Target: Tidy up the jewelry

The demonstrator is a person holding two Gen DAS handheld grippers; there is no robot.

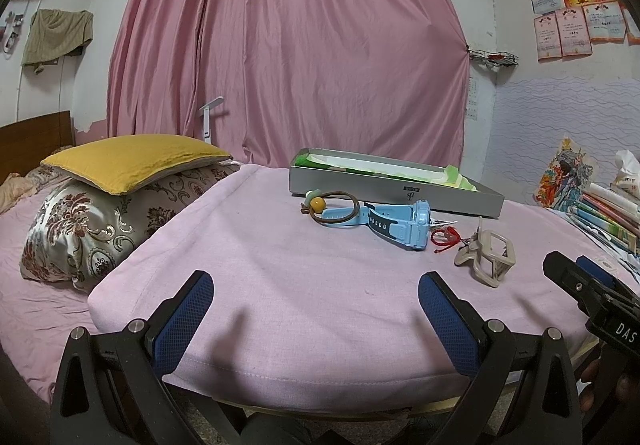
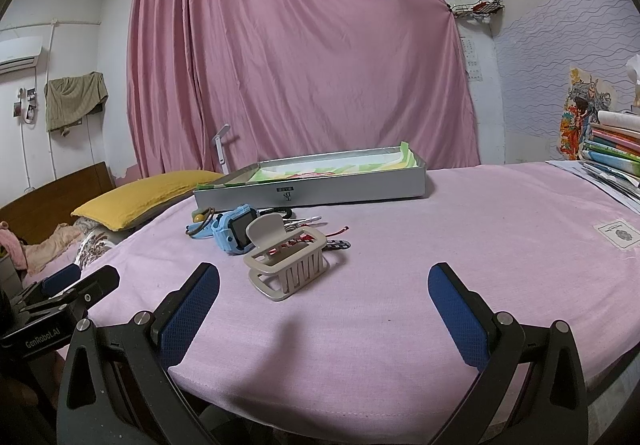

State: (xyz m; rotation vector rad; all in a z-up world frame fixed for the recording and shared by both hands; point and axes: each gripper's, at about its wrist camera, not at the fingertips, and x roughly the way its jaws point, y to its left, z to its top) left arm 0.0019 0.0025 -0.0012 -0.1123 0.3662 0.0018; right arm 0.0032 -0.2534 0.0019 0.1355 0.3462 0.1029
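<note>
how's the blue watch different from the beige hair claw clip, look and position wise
The blue watch is light blue with a dark screen and a long strap trailing away; the beige hair claw clip is plain beige with open slotted teeth and no strap. The watch lies nearer the silver tray, the clip nearer the grippers. A brown hair tie overlaps the watch strap; none lies on the clip. Both rest on the pink cloth, outside the tray.
</note>
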